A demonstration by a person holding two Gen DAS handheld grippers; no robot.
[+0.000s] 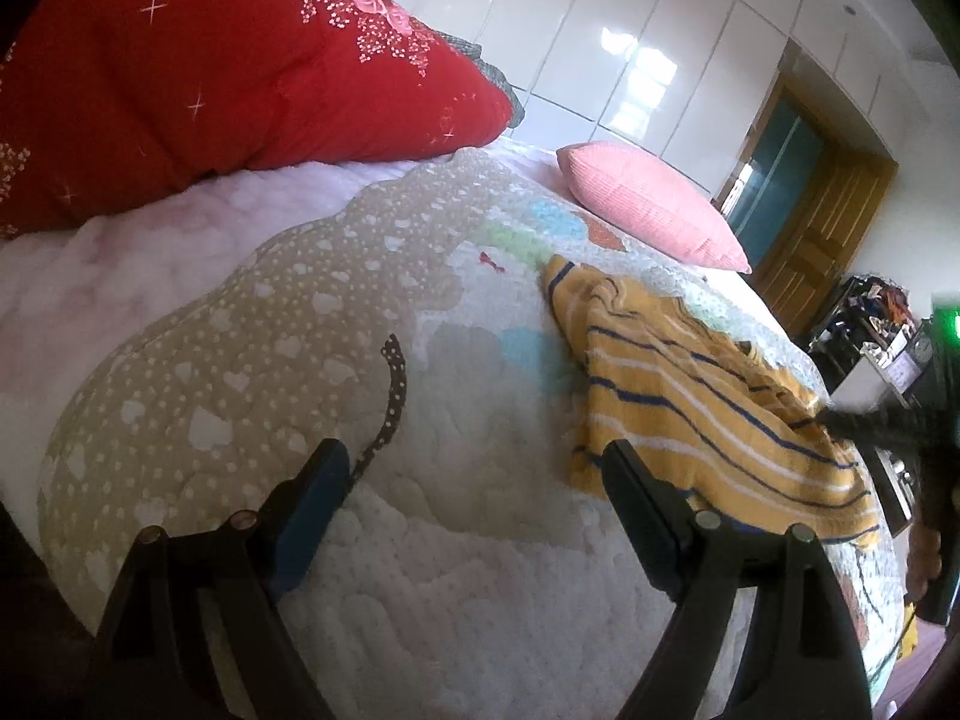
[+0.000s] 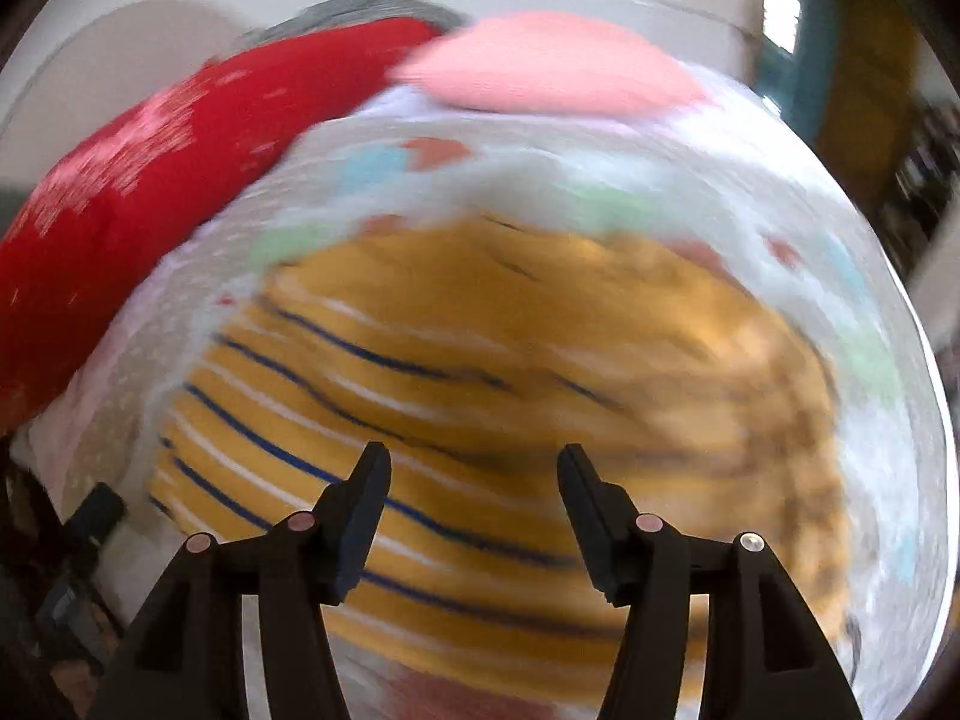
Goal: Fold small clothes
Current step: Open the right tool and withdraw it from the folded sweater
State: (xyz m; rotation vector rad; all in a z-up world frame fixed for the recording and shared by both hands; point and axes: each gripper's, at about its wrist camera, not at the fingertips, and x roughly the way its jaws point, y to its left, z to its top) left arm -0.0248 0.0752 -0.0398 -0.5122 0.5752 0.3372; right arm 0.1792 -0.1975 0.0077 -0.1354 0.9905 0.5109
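Note:
A small yellow garment (image 1: 690, 396) with navy and white stripes lies rumpled on the quilted bedspread (image 1: 372, 372), right of centre in the left wrist view. My left gripper (image 1: 474, 456) is open and empty, low over the quilt, just left of the garment's near edge. My right gripper (image 2: 474, 459) is open and empty, held above the garment (image 2: 480, 360), which fills the blurred right wrist view. The right gripper also shows at the right edge of the left wrist view (image 1: 936, 432), blurred.
A large red floral pillow (image 1: 228, 66) lies at the head of the bed, a pink pillow (image 1: 648, 204) beside it. White wardrobe doors (image 1: 630, 18) and a wooden door (image 1: 822, 204) stand behind. A cluttered shelf (image 1: 870, 324) is past the bed's right edge.

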